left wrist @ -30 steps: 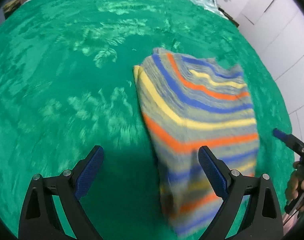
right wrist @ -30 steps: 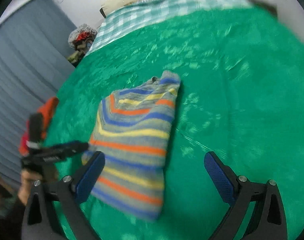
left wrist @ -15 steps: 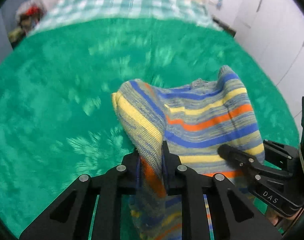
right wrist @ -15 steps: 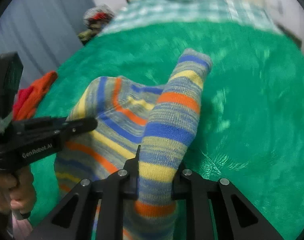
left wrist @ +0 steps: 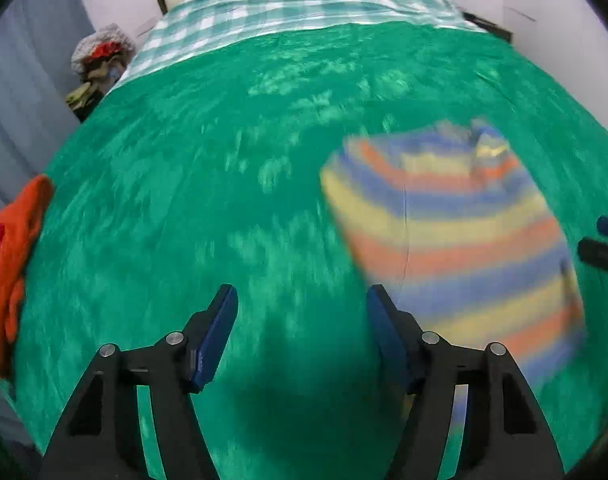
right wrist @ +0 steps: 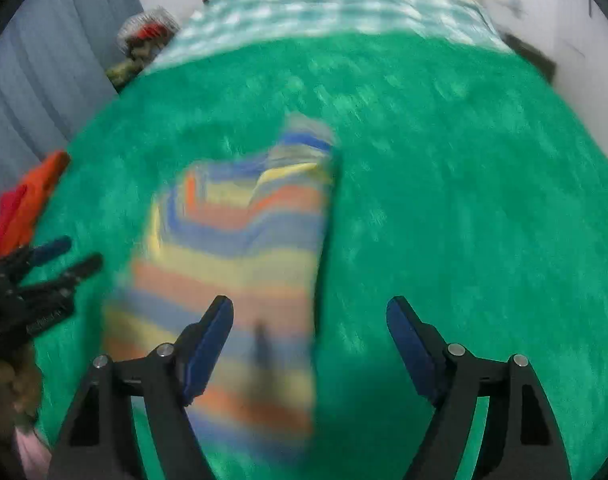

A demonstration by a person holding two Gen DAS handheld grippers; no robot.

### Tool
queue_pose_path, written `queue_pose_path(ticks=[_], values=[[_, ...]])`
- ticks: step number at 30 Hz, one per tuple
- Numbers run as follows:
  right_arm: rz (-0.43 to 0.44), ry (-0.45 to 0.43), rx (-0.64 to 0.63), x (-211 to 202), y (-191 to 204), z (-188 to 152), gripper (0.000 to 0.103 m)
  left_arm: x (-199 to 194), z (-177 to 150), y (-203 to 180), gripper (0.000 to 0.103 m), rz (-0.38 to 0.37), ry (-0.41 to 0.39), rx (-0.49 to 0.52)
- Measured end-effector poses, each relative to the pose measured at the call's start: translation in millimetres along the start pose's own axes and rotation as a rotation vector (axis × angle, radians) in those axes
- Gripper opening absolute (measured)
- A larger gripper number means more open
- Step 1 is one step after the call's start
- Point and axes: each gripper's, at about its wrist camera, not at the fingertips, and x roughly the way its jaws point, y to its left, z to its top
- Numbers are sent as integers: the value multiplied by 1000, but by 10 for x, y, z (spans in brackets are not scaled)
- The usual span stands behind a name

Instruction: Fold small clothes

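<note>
**Striped sweater lies folded on the blanket, both grippers released**

Both views are smeared by motion blur, so the sweater's [left wrist: 455,240] knit and edges are hard to make out. In the left view its lower right corner is cut off behind the left gripper [left wrist: 302,332]; in the right view its near end is hidden under the right gripper [right wrist: 309,344]. It lies flat on the green blanket [left wrist: 224,160], a rough rectangle of yellow, orange, blue and grey stripes, with a sleeve folded over at its 1 o'clock corner. Both grippers hang above it with fingers spread wide, grasping nothing. Orange cloth [left wrist: 12,264] sits at 9 o'clock, partly cropped.
</note>
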Motion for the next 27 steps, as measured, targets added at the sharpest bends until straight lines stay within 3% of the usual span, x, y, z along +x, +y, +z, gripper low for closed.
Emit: queue_pose_path(ticks=[1, 3, 5, 6, 10, 12, 14, 20, 24, 27], values=[[-23, 4, -14, -114, -11, -173, 80, -119, -154, 13, 87, 9, -10, -2], [-84, 13, -49, -363, 61, -509, 84, -442, -460, 18, 102, 28, -33, -36], [-107, 14, -48, -627, 180, -799, 102, -718, -662, -10, 102, 10, -56, -70], [-115, 6, -45, -739, 222, -874, 103, -852, -747, -62, 102, 17, -49, -82], [-159, -46, -41, -1148, 390, -1115, 103, -1206, -895, -320, 102, 78, -15, -73], [-190, -50, -61, -1307, 471, -1140, 103, -1304, -930, -372, 102, 66, 10, -84], [-212, -62, -83, -1472, 516, -1170, 103, -1420, -947, -388, 102, 47, -6, -75], [-236, -118, -102, -1911, 580, -1238, 103, -1730, -942, -419, 102, 96, -58, -53], [-257, -138, -84, -2090, 553, -1351, 103, -1913, -951, -482, 102, 172, -104, -31], [-263, -133, -81, -2150, 529, -1430, 103, -1998, -959, -550, 102, 175, -108, -17]])
